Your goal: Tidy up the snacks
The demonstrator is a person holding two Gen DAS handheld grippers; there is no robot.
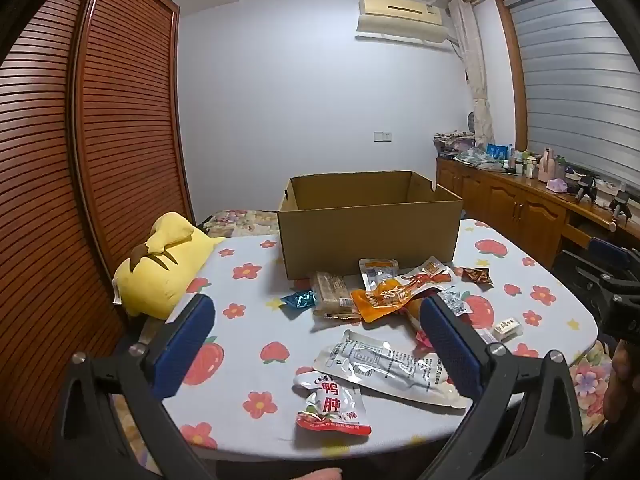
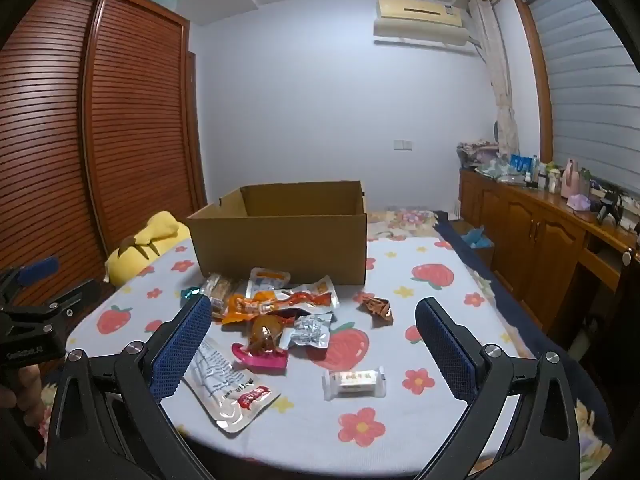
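None of the snacks looks packed yet: the cardboard box (image 1: 370,236) stands open at the far side of the counter (image 1: 248,364), and what I can see of its inside is bare. Both my jaws stand wide apart, holding nothing, left gripper (image 1: 316,344) and right gripper (image 2: 314,344) hovering over the near edge. Loose packets lie scattered in front of the box: a red-and-white pouch (image 1: 334,408) and a long clear pouch (image 1: 390,368) nearest my left, a small white bar (image 2: 354,380) nearest my right, an orange packet (image 2: 256,304) in the heap, a brown wrapper (image 2: 378,308) apart. I judge the whole job remains
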